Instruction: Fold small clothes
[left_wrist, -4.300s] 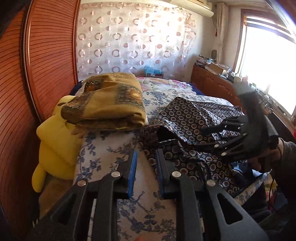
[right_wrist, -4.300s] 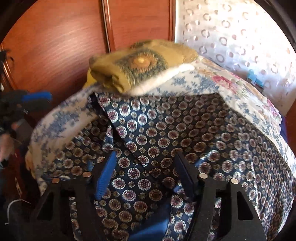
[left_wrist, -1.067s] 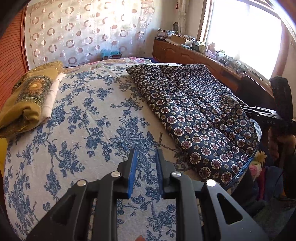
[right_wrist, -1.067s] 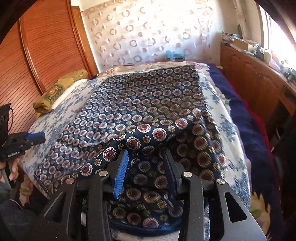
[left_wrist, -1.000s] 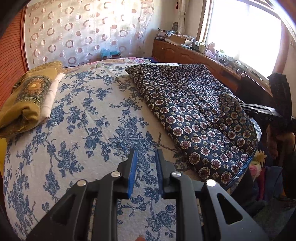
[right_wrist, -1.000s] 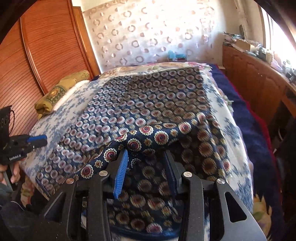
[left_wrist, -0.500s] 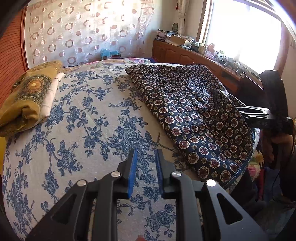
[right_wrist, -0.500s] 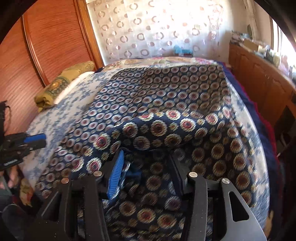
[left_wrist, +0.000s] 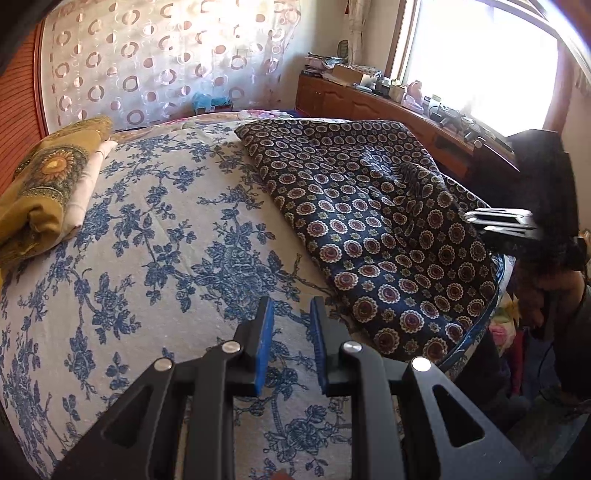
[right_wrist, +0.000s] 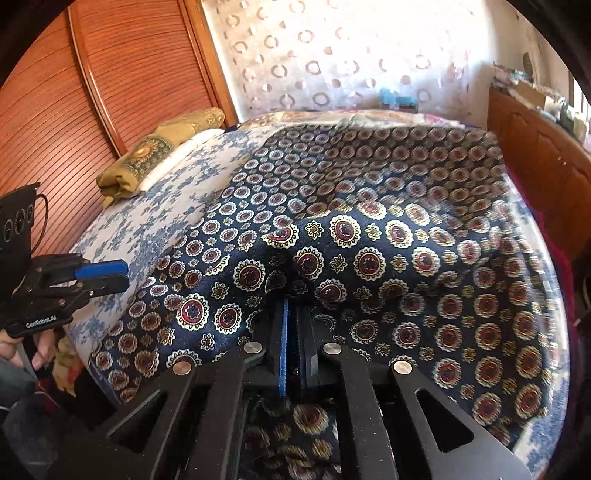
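At six o'clock on the bed, your right gripper pinches the soft, light garment at its hem; your left gripper, slightly parted, holds nothing.

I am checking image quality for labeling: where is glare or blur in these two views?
Left wrist view: the window is blown out white, and the navy patterned garment stays sharp. Right wrist view: that garment blurs toward its right edge, the right gripper is sharp, and straight lines bend.
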